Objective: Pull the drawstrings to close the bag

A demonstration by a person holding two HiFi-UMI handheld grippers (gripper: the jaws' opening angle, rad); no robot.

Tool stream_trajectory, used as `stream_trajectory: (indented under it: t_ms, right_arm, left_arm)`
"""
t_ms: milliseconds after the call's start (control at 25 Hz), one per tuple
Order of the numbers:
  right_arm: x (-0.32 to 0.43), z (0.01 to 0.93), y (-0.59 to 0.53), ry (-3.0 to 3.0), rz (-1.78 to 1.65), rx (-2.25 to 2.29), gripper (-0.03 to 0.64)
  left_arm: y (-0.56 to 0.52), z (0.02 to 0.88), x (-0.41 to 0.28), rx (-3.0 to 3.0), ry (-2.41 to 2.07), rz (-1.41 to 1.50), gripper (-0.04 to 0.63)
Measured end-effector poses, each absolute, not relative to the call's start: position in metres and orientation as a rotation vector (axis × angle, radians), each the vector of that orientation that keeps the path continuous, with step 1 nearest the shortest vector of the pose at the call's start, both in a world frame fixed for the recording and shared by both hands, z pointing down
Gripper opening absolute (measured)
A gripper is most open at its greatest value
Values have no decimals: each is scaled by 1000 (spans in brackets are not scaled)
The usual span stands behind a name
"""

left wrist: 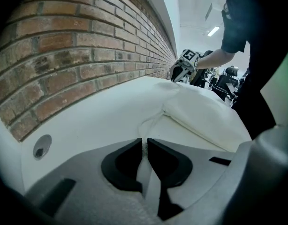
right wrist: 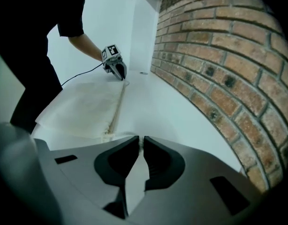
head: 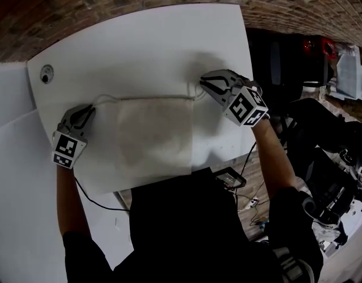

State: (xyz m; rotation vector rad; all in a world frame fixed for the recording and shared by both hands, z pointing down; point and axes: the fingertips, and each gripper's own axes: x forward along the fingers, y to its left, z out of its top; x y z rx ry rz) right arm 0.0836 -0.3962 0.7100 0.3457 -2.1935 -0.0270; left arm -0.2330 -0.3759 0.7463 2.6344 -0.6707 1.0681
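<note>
Closest in, the person's two arms reach out over the white table (head: 140, 46). The left gripper (head: 88, 113) sits at the bag's left corner. Its jaws are pinched on the left string (head: 103, 101), a thin white cord you can see squeezed between them. The right gripper (head: 204, 87) sits at the other corner with its jaws pressed almost together too. They look to be nipping the right string (head: 197, 91), though the cord is hard to see there. Between the two grippers the cloth bag (head: 154, 137) lies flat, with its mouth turned toward the brick wall (head: 81, 5). One gripper is on each side so the strings can be tugged away from each other, which I think will bunch the mouth up. The mouth is flat and wide now, so the pulling looks not yet done.
</note>
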Motion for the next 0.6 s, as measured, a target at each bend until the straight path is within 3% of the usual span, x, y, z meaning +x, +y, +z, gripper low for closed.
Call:
stream_trajectory:
  t_ms: [600]
  right_arm:
    - [98, 598, -381, -2296, -76, 840, 37]
  left_arm:
    - [-381, 695, -245, 2627, -800, 705, 44]
